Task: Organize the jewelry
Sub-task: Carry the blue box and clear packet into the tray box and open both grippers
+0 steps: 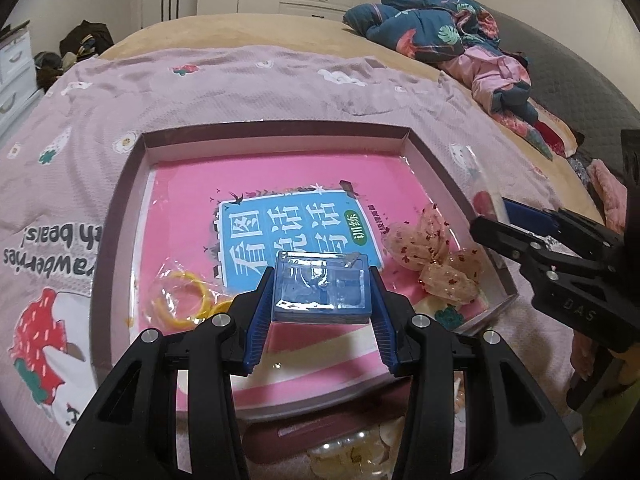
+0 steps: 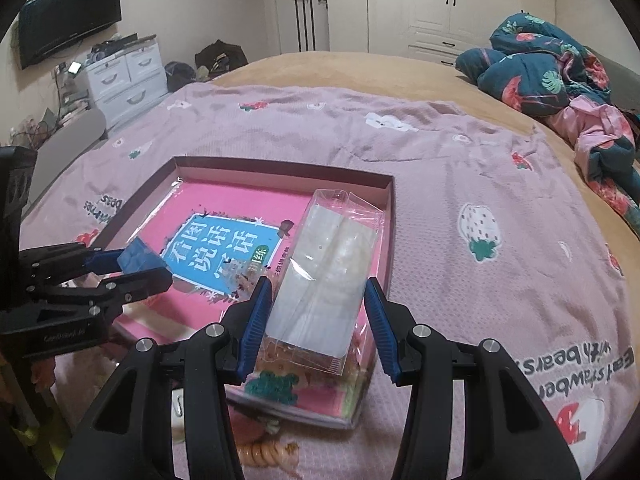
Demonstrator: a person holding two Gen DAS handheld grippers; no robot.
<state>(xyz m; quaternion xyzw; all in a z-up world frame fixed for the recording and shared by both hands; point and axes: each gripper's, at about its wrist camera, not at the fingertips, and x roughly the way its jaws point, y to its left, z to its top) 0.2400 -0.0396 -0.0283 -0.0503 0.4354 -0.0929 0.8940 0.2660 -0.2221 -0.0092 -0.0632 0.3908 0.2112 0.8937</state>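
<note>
Translucent blue plastic: small jewelry case (image 1: 320,288), square, held level between the blue-padded fingers (image 1: 260,312) of the left gripper (image 1: 320,292), which is clenched on its two sides; the case hangs above the near part of the tray, a small pale item visible on its lid. Clear plastic: tall rectangular box (image 2: 324,280), whitish contents inside, tilted away from the camera and gripped low on its sides by the right gripper (image 2: 318,308), closed on it over the tray's right side. Cardboard: shallow tray (image 1: 272,130), dark rim, lying on the bed cover. In the tray: pink book (image 1: 280,184) with a blue title panel, lying flat under a clear film; yellow rings (image 1: 182,300) in a clear bag at the near left; peach gauze bow (image 1: 432,256) with red specks at the right edge, just beside the tray wall. Fabric: mauve strawberry-print blanket (image 2: 480,160) spread under the tray; dark floral quilt (image 2: 532,72) bunched at the far right of the bed. Background: white drawer unit (image 2: 124,76), wall-mounted television (image 2: 68,12).
</note>
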